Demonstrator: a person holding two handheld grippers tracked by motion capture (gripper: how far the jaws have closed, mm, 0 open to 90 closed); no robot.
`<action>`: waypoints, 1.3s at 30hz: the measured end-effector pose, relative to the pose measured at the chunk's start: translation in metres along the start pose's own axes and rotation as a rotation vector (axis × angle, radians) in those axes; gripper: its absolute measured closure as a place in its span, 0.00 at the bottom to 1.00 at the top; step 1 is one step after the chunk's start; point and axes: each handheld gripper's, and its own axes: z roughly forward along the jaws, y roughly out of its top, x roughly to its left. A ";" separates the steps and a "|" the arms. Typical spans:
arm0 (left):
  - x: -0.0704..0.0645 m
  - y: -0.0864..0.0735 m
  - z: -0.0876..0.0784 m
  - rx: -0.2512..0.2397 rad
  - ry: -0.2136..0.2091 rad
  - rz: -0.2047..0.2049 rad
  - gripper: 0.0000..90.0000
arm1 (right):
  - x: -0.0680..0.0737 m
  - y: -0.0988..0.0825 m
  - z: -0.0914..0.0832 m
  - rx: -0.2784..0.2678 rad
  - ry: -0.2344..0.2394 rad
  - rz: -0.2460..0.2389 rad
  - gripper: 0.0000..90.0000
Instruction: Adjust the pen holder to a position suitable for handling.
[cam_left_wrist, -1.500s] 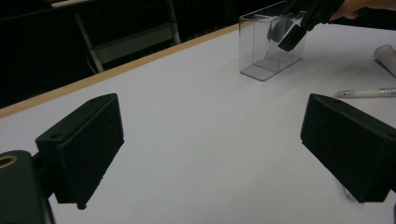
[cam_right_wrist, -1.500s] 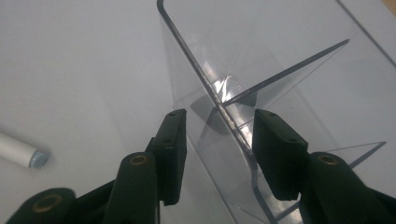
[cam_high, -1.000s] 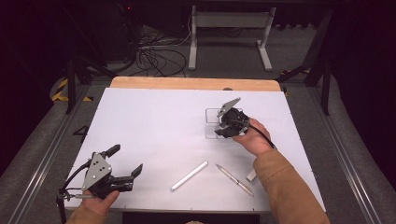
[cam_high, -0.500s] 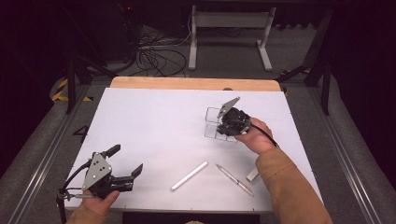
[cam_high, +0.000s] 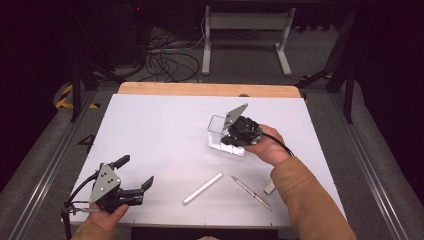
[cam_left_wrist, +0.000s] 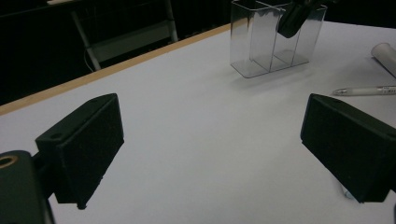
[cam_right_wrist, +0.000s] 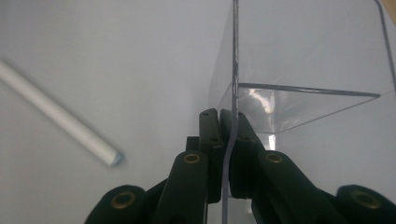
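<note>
Right gripper pinches the clear holder's wall — likely to reposition it — while the left gripper rests agape

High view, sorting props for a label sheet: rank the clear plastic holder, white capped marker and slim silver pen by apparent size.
1. Clear plastic holder, largest.
2. White capped marker and slim silver pen: similar length, too close to rank, though the marker looks thicker.

Black two-jaw grippers with brass-coloured rivets, grey three-cornered plates, trailing black cables; tan sleeve.
</note>
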 end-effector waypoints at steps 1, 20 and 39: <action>0.000 0.000 0.000 -0.001 0.000 -0.001 0.07 | 0.002 0.004 0.001 0.003 0.011 -0.013 0.96; -0.002 -0.001 0.001 0.008 -0.009 0.008 0.08 | 0.030 0.036 0.029 0.000 0.138 -0.176 0.97; -0.003 -0.001 0.002 0.009 -0.012 0.005 0.08 | 0.031 0.037 0.035 0.014 0.128 -0.156 0.94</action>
